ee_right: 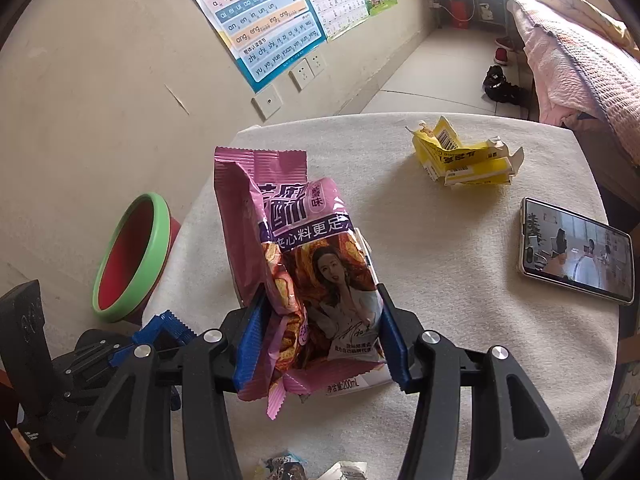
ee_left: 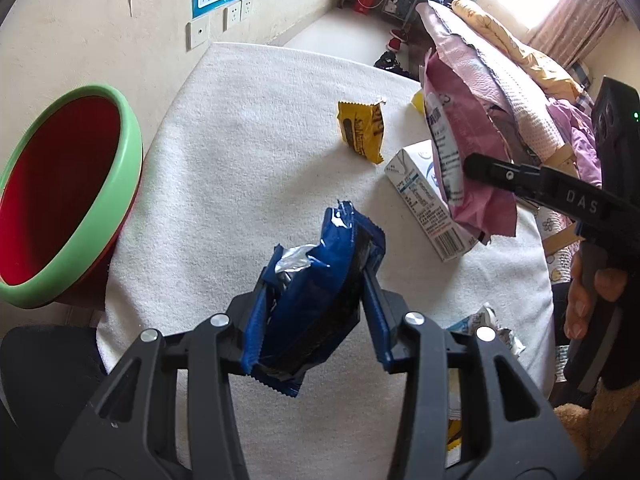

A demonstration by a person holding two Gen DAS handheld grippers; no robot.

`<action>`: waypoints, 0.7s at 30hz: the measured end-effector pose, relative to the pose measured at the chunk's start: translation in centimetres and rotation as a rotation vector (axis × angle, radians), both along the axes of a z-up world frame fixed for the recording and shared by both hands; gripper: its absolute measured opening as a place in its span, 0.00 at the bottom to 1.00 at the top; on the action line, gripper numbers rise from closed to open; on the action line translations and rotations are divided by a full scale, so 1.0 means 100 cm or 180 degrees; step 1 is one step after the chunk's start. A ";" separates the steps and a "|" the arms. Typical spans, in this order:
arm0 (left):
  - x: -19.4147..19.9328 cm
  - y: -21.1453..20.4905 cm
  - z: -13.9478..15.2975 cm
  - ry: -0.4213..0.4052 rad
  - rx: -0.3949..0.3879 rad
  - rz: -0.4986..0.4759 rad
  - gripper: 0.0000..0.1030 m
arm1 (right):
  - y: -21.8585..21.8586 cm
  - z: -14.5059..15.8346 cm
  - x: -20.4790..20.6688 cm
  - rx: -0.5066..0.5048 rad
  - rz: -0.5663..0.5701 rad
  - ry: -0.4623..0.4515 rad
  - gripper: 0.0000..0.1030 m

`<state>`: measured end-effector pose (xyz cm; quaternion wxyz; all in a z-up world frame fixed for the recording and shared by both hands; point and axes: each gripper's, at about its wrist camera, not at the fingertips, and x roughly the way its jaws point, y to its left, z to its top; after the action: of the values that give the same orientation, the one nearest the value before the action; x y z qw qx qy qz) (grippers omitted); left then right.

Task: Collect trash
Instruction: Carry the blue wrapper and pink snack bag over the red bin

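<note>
Left claw clamped on blue wrapper, near counter left edge; red bin beside it, nothing visible inside. Right claw clamped on pink bag with carton. Bare cloth between yellow wrapper and yellow box.

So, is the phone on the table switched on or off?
On. The phone lies flat on the white cloth-covered table, and its screen shows a bright picture of a room with people.
</note>
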<state>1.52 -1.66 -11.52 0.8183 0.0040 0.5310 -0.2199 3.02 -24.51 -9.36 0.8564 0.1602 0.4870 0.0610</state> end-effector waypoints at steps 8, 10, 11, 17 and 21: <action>0.004 0.002 0.006 -0.0082 -0.0024 0.0091 0.41 | 0.001 0.000 0.000 -0.0003 -0.0008 0.0004 0.48; 0.006 0.006 0.008 -0.0104 -0.0035 0.0140 0.40 | 0.001 0.000 0.000 -0.0004 -0.0004 0.0003 0.48; 0.007 0.008 0.010 -0.0116 -0.0041 0.0165 0.40 | 0.001 0.000 0.000 -0.0004 -0.0003 0.0004 0.48; 0.014 0.020 0.016 -0.0182 -0.0070 0.0292 0.40 | 0.004 -0.001 -0.001 -0.0031 0.0033 0.0014 0.48; 0.017 0.026 0.018 -0.0192 -0.0078 0.0346 0.40 | 0.008 -0.002 0.000 -0.0053 0.0084 0.0020 0.49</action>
<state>3.20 0.92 -9.71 0.8447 -0.0282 0.5027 -0.1814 3.00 -23.67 -9.57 0.8553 0.1467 0.4923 0.0678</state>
